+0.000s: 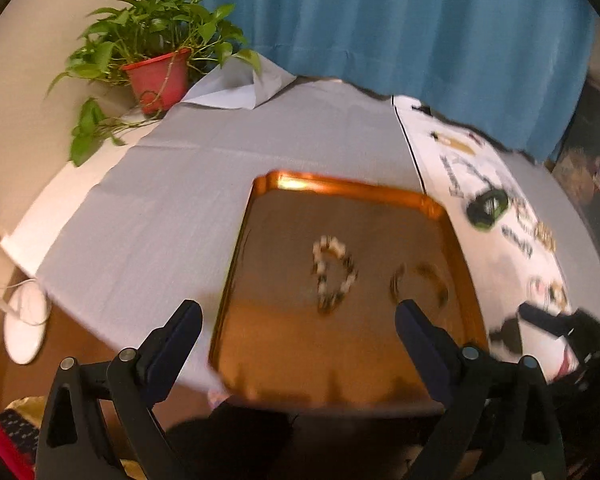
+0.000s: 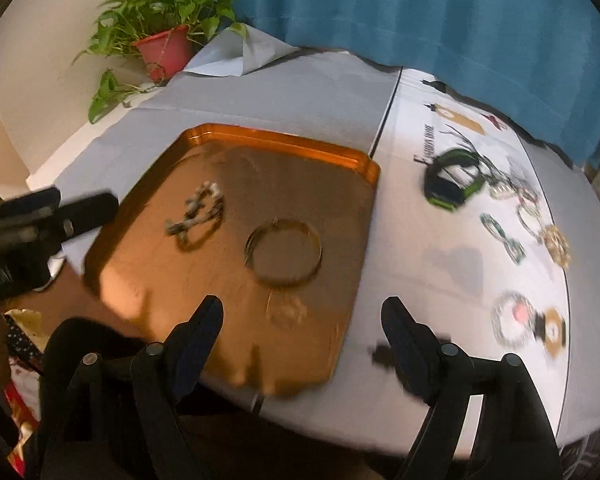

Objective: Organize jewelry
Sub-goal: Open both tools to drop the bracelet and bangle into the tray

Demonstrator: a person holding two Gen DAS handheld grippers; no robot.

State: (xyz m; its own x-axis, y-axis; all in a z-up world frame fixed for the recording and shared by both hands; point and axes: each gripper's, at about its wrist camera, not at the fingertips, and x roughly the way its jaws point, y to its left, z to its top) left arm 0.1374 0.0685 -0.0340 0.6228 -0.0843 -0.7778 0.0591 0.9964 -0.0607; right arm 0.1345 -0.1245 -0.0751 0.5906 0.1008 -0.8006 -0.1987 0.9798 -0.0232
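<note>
Copper tray point(image 2: 300, 148) sat ahead of both grippers, holding a beaded bracelet point(image 2: 198, 216) and a bangle point(image 2: 284, 250). Left gripper point(image 1: 298, 320) and right gripper point(image 2: 302, 316) were spread wide, empty. More jewelry point(image 2: 504, 236) lay ahead-right of the right one.

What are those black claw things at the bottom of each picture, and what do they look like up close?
They are two hand-held grippers. The left gripper and right gripper look alike: two black angled arms with triangular cut-outs, joined by round silver pivot pins, each ending in a dark navy finger pad. No cables, markings or sleeves are visible. The pictures are slightly blurred, so finer detail is unclear.
</note>
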